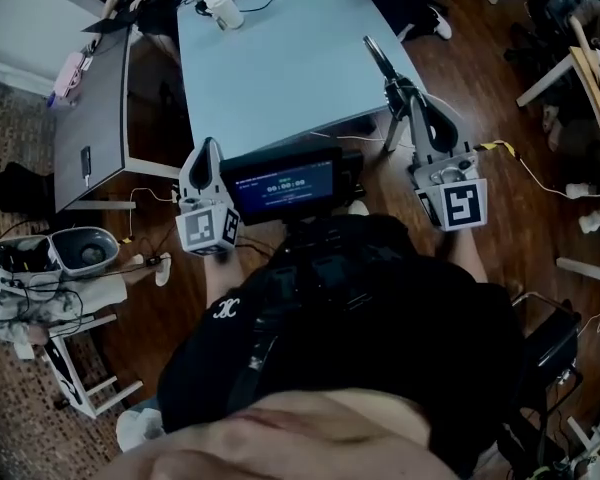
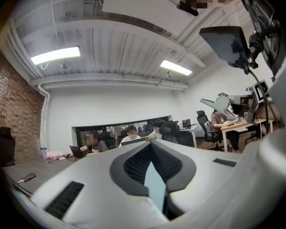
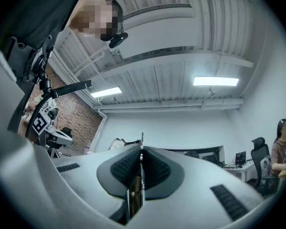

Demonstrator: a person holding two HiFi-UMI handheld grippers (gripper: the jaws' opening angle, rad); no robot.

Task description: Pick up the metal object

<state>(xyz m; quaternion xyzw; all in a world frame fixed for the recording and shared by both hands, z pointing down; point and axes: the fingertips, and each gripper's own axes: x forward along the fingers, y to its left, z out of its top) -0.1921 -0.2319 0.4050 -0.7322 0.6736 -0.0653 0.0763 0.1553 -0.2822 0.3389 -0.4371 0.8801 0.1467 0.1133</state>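
Right gripper view shows the right gripper [image 3: 141,162] with its fingers pressed shut on the thin metal object [image 3: 134,194], held aloft near the blue table [image 1: 280,68]. The left gripper [image 2: 151,144] has its fingertips together, empty.

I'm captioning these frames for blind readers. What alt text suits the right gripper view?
The right claw is shut on a thin metal object whose edge pokes out above it. Behind are a white ribbed ceiling with lit strip lights and a brick wall at left.
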